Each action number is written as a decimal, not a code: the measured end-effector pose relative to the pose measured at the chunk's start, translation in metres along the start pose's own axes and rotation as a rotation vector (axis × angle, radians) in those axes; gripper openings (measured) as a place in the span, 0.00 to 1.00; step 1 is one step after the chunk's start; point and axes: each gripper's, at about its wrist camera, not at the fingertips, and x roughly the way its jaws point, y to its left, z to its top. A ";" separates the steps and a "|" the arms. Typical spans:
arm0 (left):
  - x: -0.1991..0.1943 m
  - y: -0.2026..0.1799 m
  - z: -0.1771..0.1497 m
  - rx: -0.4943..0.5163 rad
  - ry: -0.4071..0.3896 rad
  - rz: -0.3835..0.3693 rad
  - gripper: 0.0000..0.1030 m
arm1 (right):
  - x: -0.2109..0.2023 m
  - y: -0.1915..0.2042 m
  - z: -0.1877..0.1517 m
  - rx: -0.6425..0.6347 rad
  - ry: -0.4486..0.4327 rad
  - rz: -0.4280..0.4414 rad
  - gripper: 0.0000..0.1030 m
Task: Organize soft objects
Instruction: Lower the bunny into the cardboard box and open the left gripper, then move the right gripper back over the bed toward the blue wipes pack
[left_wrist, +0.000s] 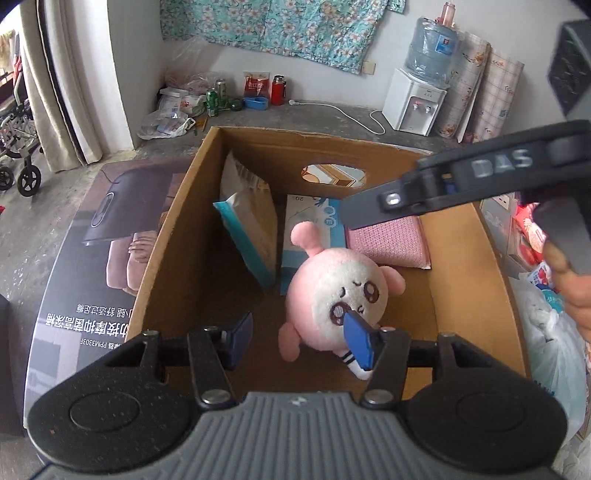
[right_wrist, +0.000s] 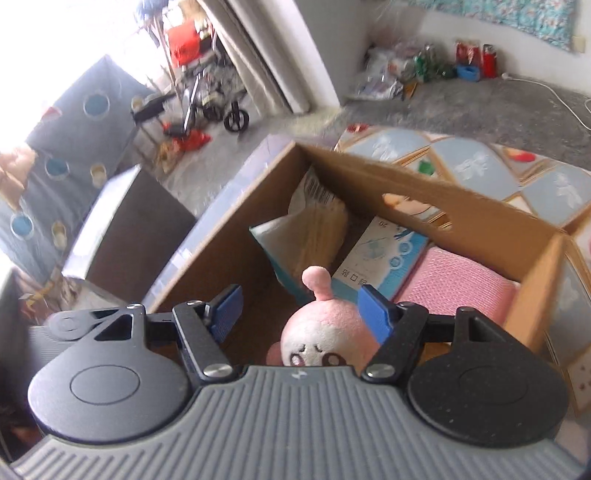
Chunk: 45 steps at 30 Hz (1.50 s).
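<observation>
One pink plush toy (left_wrist: 338, 291) lies low in the frame's centre, inside the cardboard box (left_wrist: 173, 236). Both grippers, left (left_wrist: 301, 341) and right (right_wrist: 301, 314), gape empty above it. Risk: closing now could pinch only fuzz, or shove the pink cloth (left_wrist: 388, 242) upper right.

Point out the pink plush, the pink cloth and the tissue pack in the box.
pink plush (left_wrist: 341, 295): left wrist view, its face.
pink cloth (right_wrist: 458, 286): right wrist view, top surface.
tissue pack (left_wrist: 251, 218): left wrist view, front face.
</observation>
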 end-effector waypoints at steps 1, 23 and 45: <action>0.000 0.001 -0.002 -0.002 0.000 0.009 0.54 | 0.012 0.003 0.005 -0.015 0.014 -0.008 0.65; 0.028 -0.006 -0.008 0.027 0.068 -0.001 0.51 | 0.062 -0.020 0.000 -0.061 0.149 -0.116 0.11; 0.041 -0.022 0.001 0.035 0.121 0.007 0.52 | 0.037 -0.043 0.002 -0.102 0.148 -0.342 0.37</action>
